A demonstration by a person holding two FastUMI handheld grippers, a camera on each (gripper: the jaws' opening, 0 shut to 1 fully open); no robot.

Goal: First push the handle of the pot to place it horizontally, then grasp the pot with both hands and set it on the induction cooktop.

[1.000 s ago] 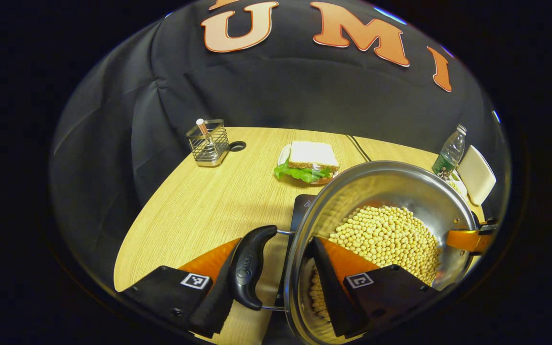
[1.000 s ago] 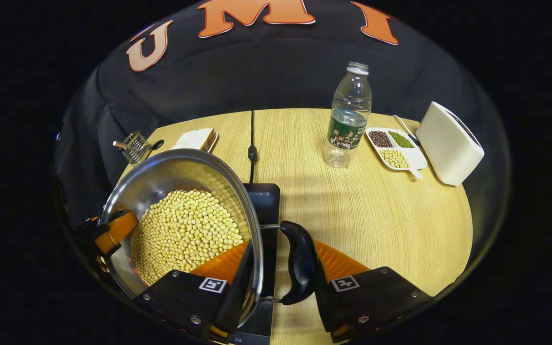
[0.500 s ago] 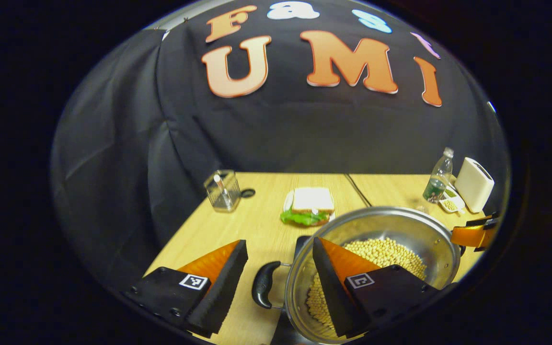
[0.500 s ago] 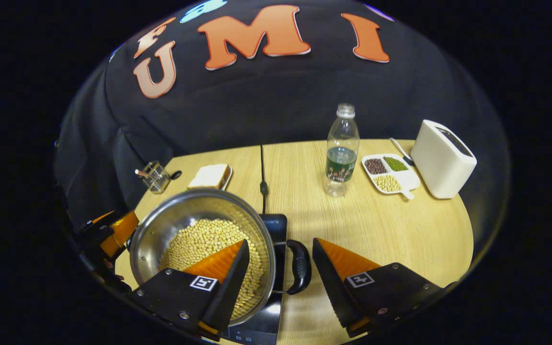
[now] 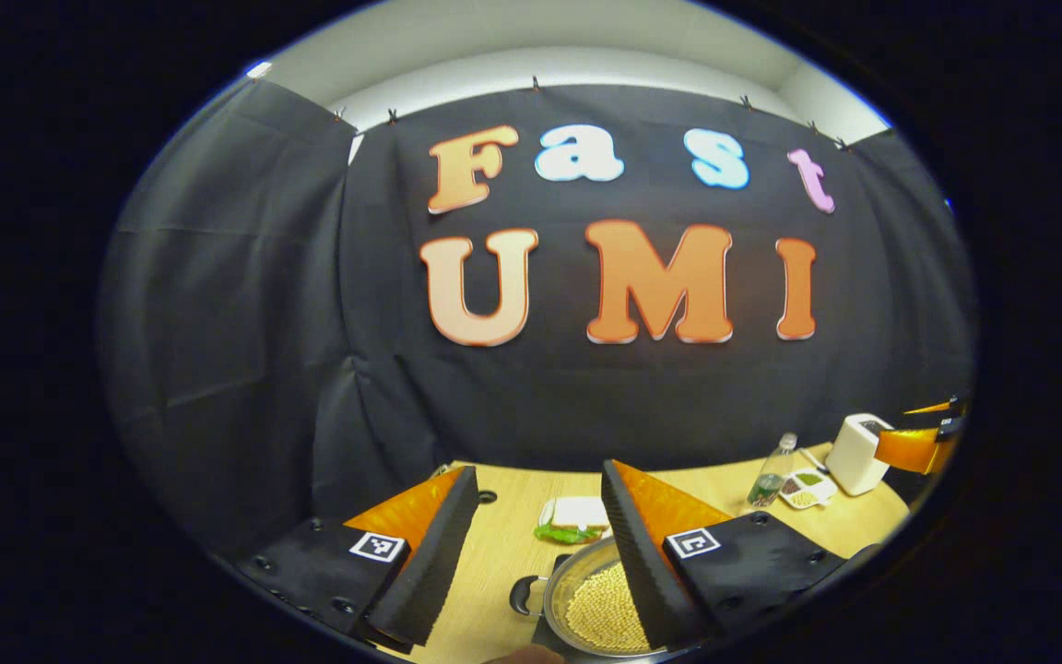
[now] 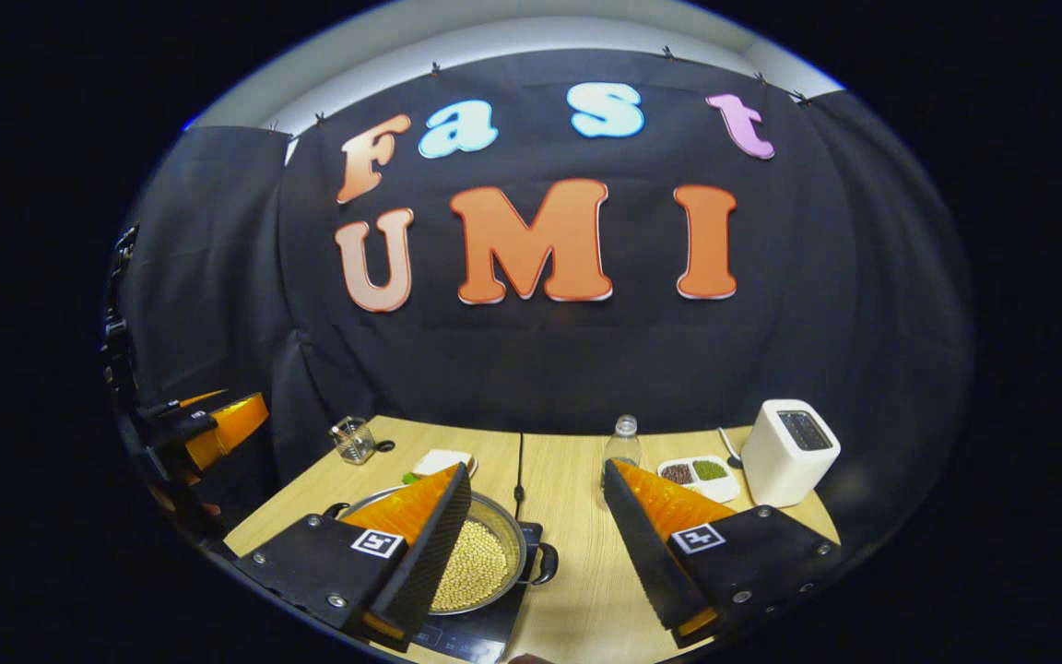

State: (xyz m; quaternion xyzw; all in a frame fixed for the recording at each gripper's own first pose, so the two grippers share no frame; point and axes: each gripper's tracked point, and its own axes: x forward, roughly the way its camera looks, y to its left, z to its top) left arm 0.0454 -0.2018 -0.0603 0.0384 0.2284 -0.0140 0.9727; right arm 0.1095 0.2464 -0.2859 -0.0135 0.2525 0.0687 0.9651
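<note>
Right gripper view: steel pot (image 6: 480, 563) of soybeans on cooktop (image 6: 476, 627), both tools spread.

From my right gripper view, I take the pot (image 6: 480, 563) as the landmark: it sits on the induction cooktop (image 6: 485, 622) near the front edge of the table (image 6: 586, 572), with beans (image 6: 474, 574) in it. Behind the pot to its left I see the sandwich (image 6: 439, 461) and, further left, the wire holder (image 6: 353, 441), while a cable (image 6: 520, 466) runs straight back from behind it. To the pot's right and further back stand the bottle (image 6: 621, 443), then the divided dish (image 6: 697, 475), then the toaster (image 6: 789, 452) at the far right.
</note>
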